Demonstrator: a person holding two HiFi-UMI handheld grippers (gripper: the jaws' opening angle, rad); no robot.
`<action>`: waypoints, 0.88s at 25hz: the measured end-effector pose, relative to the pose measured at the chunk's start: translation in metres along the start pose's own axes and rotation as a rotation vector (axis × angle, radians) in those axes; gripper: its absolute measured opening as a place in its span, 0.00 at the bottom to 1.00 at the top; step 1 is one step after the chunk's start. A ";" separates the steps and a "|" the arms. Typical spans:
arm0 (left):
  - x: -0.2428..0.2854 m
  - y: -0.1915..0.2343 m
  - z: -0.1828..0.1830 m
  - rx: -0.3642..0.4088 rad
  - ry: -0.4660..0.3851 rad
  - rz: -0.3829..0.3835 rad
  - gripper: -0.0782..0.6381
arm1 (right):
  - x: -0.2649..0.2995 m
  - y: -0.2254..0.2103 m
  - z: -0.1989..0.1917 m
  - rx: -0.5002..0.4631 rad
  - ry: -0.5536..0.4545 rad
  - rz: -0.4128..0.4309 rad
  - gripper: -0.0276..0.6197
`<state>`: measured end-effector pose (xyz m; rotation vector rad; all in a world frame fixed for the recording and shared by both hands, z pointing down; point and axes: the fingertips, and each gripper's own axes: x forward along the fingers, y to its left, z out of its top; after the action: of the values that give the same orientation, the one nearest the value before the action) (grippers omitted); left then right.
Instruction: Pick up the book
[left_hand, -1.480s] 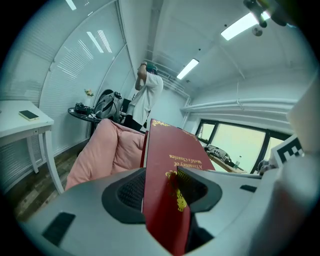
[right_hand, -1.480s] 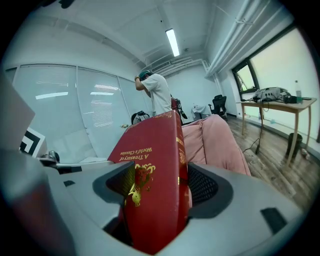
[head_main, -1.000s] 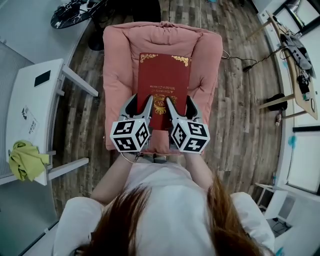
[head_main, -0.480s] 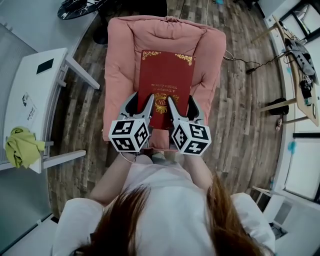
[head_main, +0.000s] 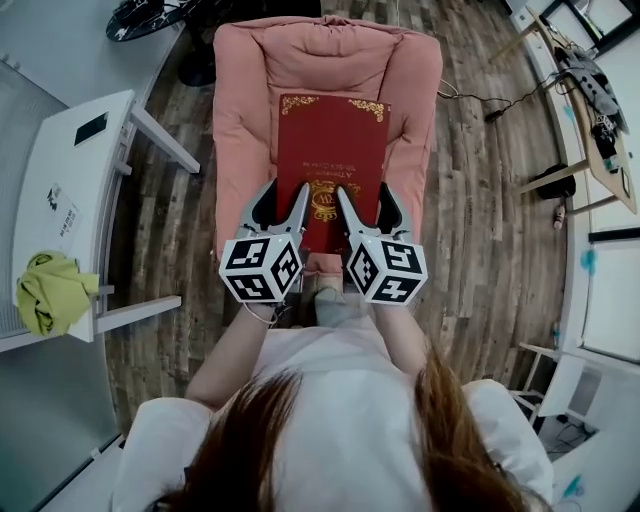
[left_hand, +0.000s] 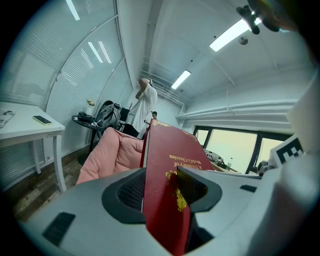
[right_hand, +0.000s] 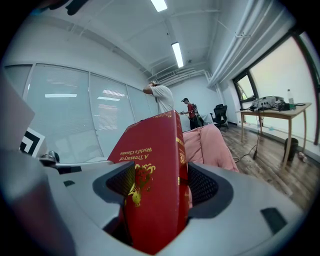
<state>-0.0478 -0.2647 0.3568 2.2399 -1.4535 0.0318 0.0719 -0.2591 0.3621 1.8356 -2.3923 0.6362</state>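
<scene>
**Both grippers clamped on the book, lift in hand**

The red book (head_main: 331, 150) lies lengthwise over the seat of the pink armchair (head_main: 240, 110), running from the middle of the head view toward 12 o'clock. The left hand-held gripper (head_main: 281, 205) bites its near edge toward 7 o'clock and the right hand-held gripper (head_main: 367, 208) toward 5 o'clock. Each gripper view shows the cover wedged between ribbed pads, the jaws fairly wide and filled by the book's thickness. So I judge the grasp as made and the raising as the step under way.

The next move calls for both grippers to rise together and level. The book is held only at one end, so its far end at 12 o'clock will want to droop or twist if one side leads.

From above I cannot tell whether the far end rests on the cushion or has cleared it. The marker cubes cover the book's near edge and the person's hands. The underside of the book shows in no view. The white bench (head_main: 70, 190) at 9 o'clock is cut off by the frame edge.
</scene>
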 end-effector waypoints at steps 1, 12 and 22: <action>-0.011 0.000 -0.003 0.004 0.003 -0.001 0.36 | -0.009 0.006 -0.005 0.004 -0.001 -0.003 0.55; -0.130 -0.002 -0.027 0.007 -0.002 -0.023 0.36 | -0.104 0.076 -0.044 -0.004 -0.015 -0.026 0.55; -0.177 -0.015 -0.036 0.010 -0.018 -0.042 0.36 | -0.149 0.096 -0.053 -0.018 -0.033 -0.040 0.55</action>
<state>-0.1046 -0.0940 0.3367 2.2835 -1.4182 0.0048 0.0148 -0.0842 0.3396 1.8963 -2.3666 0.5829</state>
